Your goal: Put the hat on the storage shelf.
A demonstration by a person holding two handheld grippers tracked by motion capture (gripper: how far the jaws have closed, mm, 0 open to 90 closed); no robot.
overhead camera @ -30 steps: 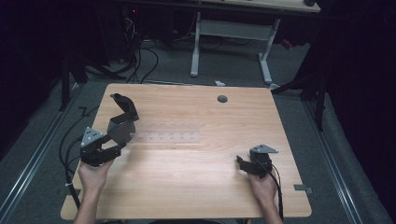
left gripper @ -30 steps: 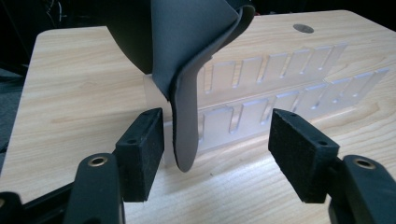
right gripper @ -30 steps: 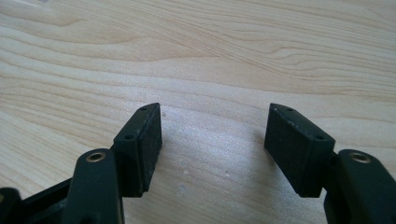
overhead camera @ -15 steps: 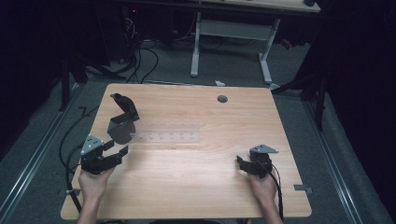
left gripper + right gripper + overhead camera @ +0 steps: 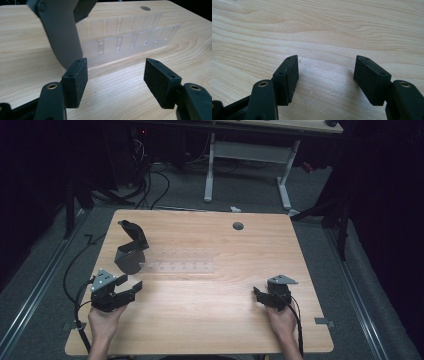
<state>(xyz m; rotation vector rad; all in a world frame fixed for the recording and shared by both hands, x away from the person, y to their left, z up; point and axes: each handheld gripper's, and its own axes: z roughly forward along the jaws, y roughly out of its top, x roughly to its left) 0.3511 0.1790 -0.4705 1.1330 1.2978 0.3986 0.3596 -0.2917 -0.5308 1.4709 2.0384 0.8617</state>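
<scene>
Standing near the bench's left edge, a dark grey hinged case [image 5: 131, 251] rests on its rounded base with its lid tipped up and back toward the far-left corner; in the left gripper view its matte grey shell [image 5: 61, 37] shows a ribbed edge. Just beside it, a clear plastic rack [image 5: 180, 261] with two rows of slots lies flat, running toward the bench's [image 5: 215, 330] middle. Nearer the front-left corner, the left gripper [image 5: 131, 289] points at the case, jaws spread wide with nothing between them. By the front-right corner, well apart, the right gripper [image 5: 256, 295] sits low over bare wood, jaws likewise apart and empty.
</scene>
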